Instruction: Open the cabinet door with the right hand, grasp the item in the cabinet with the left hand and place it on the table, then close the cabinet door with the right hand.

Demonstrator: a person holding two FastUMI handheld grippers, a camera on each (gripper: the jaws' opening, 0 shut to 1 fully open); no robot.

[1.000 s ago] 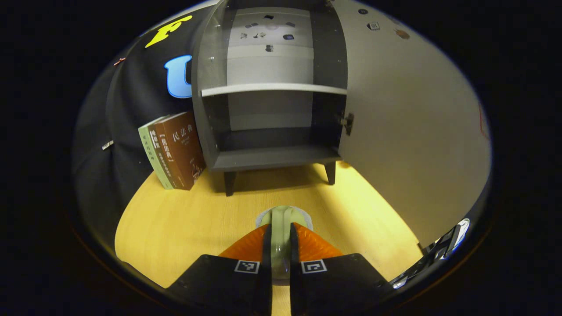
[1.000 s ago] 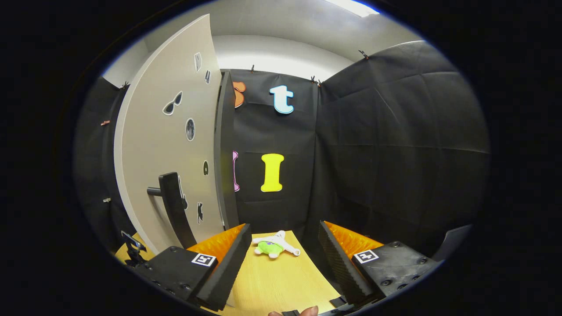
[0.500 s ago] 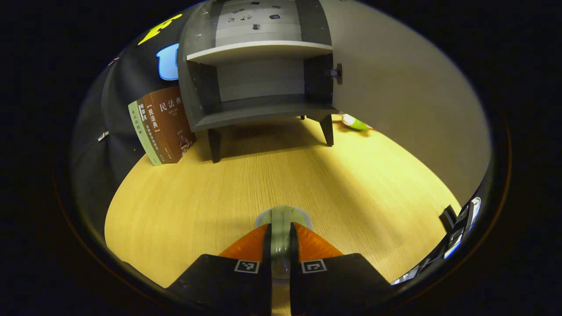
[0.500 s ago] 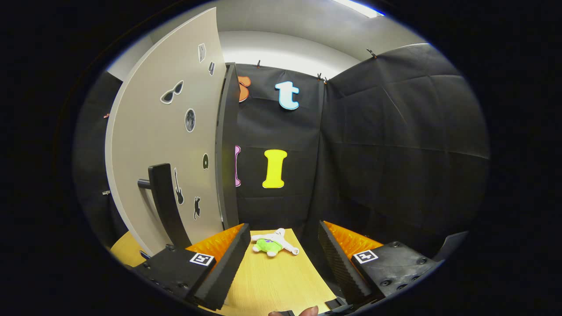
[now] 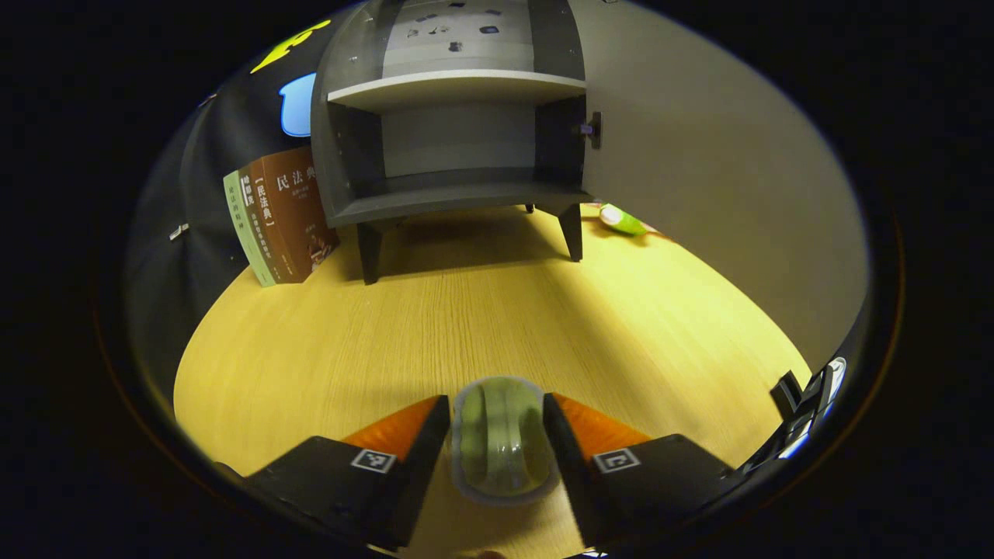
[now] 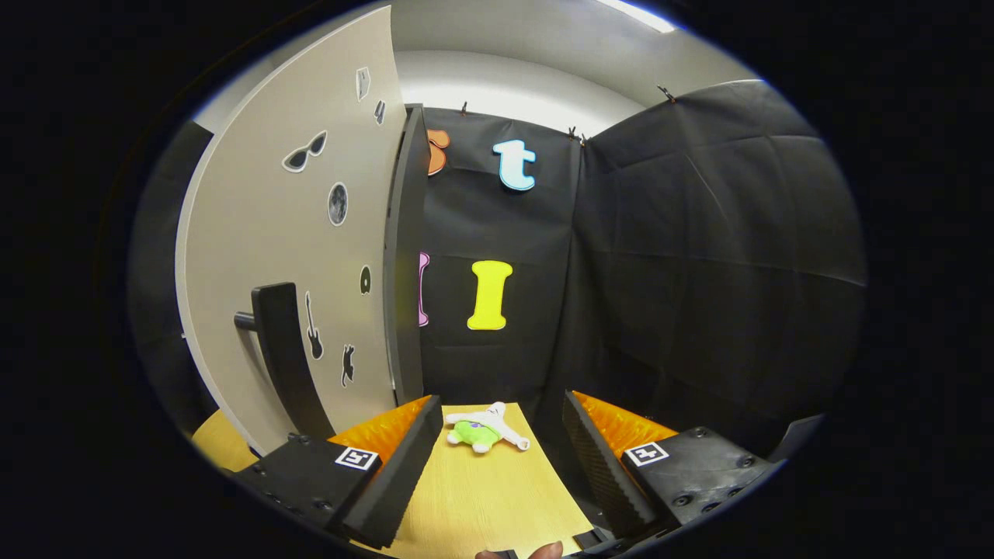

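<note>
While the left gripper (image 5: 497, 419) hangs low over the wooden table (image 5: 326, 349), its two fingers (image 5: 423, 435) stand spread apart, and a pale green, translucent rounded item (image 5: 501, 439) rests on the tabletop in the gap between them; whether either finger touches the item cannot be told, though a narrow space shows along each side of it. Beyond the item, farther across the table, stands the grey cabinet (image 5: 458, 147) on short dark legs, its door (image 5: 714, 178) swung wide open to the cabinet's right side, held on a small hinge (image 5: 592, 128). The cabinet's lower compartment and the shelf (image 5: 454, 81) above it look bare. Leaning against the cabinet's left side are a few upright books (image 5: 279, 217), brown and pale green. Just past the cabinet's right front leg, near the foot of the open door, lies a small green and white plush toy (image 5: 621, 219). From the right gripper view, the right gripper (image 6: 501, 439) hovers with its fingers set wide and nothing between them except the table surface (image 6: 481, 489) and, farther off, the same plush toy (image 6: 481, 431). To the left of that gripper rises the door's outer face (image 6: 311, 233), dotted with small stickers and bearing a dark bar handle (image 6: 279, 349), well apart from the fingers. A fingertip (image 6: 536, 551) of the person shows at the bottom edge.
</note>
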